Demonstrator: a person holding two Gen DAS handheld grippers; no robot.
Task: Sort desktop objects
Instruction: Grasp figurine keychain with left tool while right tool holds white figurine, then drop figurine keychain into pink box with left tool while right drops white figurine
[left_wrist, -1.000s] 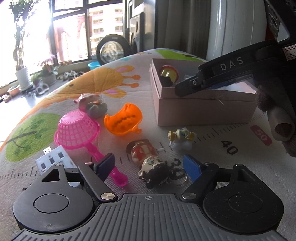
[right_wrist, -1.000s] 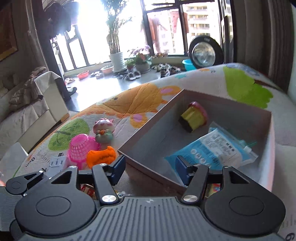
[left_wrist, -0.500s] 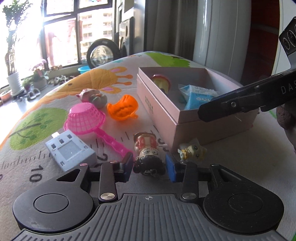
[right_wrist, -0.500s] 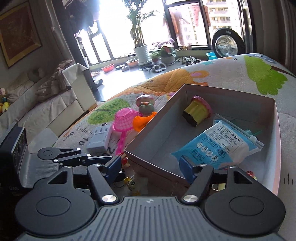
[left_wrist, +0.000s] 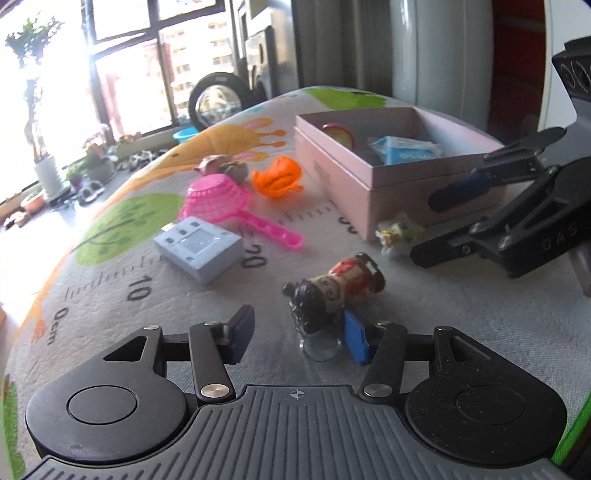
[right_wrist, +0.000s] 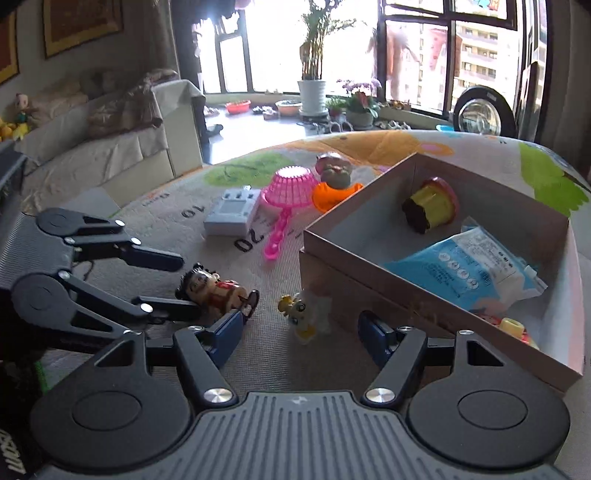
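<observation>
A black-haired doll (left_wrist: 332, 291) lies on its side on the play mat. My left gripper (left_wrist: 299, 341) is just behind it with its jaws opening; the doll's head sits between the fingers, against the right pad, unclamped. The right wrist view shows the same doll (right_wrist: 218, 291) at the left gripper (right_wrist: 181, 284). A small yellow-and-white toy (right_wrist: 306, 310) stands at the pink box's (right_wrist: 369, 291) front wall, between the fingers of my open right gripper (right_wrist: 301, 336). The box holds a blue packet (right_wrist: 465, 266) and a cupcake toy (right_wrist: 430, 206).
On the mat's left half lie a pink strainer (left_wrist: 218, 197), an orange toy (left_wrist: 279, 177), a pale blue-grey block (left_wrist: 199, 247) and a pig figure (left_wrist: 225, 166). The right gripper (left_wrist: 436, 225) reaches in beside the small toy (left_wrist: 399, 234) and the pink box (left_wrist: 369, 184).
The left gripper closed on the doll, pulled it back from the box, and now its jaws have parted. The right gripper swung from over the box to the small toy in front of it.
</observation>
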